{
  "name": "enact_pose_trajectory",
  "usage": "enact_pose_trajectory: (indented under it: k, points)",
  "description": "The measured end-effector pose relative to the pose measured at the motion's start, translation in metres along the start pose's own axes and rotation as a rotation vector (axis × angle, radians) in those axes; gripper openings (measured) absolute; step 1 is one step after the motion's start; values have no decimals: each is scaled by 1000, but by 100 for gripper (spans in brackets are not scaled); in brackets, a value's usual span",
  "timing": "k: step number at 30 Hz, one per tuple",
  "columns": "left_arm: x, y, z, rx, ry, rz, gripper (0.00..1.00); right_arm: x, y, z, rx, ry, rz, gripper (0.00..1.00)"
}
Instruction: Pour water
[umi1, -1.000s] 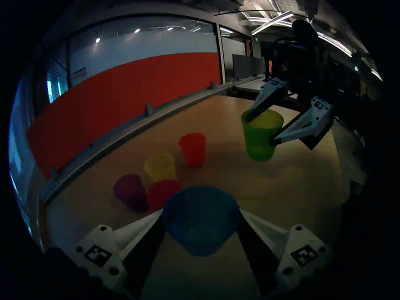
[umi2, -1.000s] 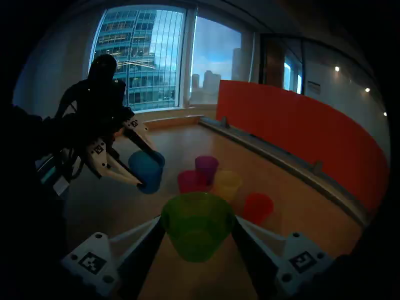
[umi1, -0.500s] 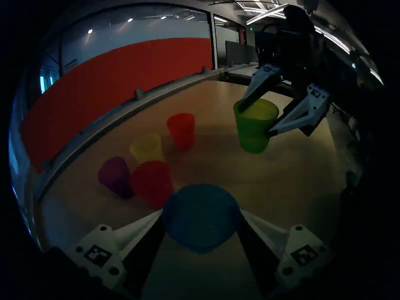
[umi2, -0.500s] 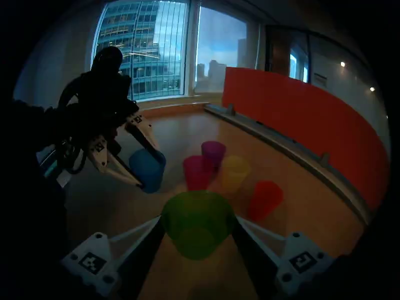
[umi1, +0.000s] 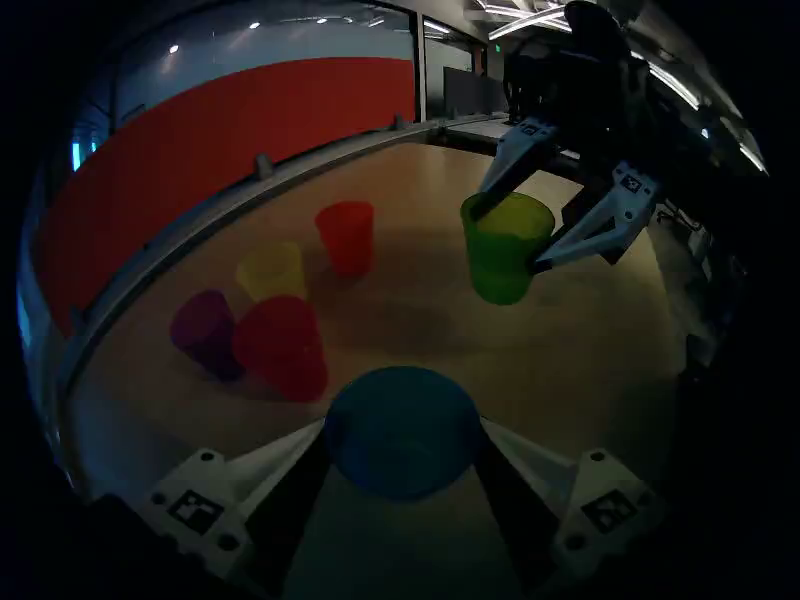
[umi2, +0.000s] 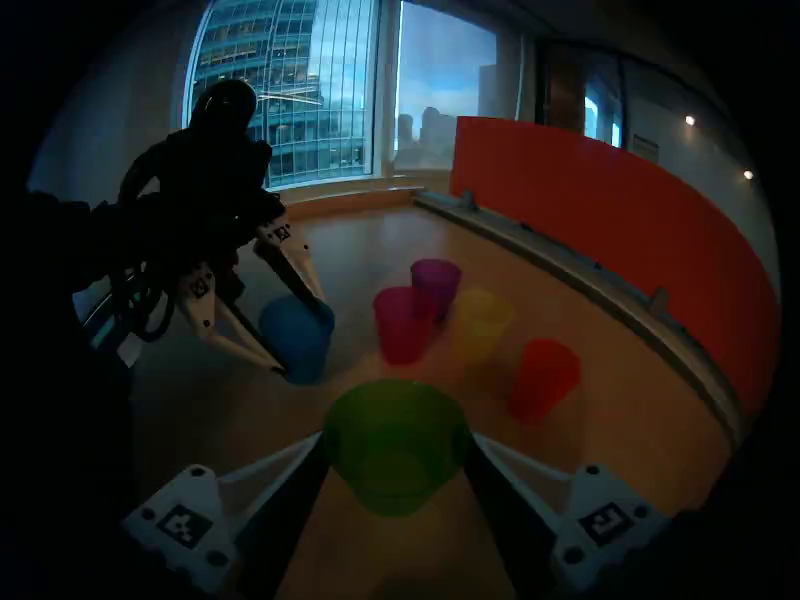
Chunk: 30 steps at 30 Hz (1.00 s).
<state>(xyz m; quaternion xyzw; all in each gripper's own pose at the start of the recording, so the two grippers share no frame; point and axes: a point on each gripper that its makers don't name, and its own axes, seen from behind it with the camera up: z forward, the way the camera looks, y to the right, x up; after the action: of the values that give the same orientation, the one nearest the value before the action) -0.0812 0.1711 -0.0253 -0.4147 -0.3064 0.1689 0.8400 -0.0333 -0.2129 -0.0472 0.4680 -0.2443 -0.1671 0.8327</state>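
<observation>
In left gripper, translucent blue cup, in right gripper, green cup

Four cups are standing clustered on the table — between the wall and the grippers. The left gripper is holding a fifth cup, the right gripper a sixth cup.

Office, tall windows onto towers, red partition, ceiling strip lights, wood table

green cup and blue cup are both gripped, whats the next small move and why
Probably bring the green cup in the right tongs closer to the blue cup in the left tongs, rim above rim: both look upright and apart, so tilting now would likely miss.
</observation>
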Motion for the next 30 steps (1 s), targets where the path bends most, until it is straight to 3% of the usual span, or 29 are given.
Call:
enact_pose_trajectory:
  k: [15, 30]
  points:
    - [-14, 11, 10, -31, -27, -10, 89, -23, -7, 7, 12, -33, 24, 91]
    - [-23, 14, 15, -37, -32, -17, 89, -39, -8, 16, 9, -60, 28, 91]
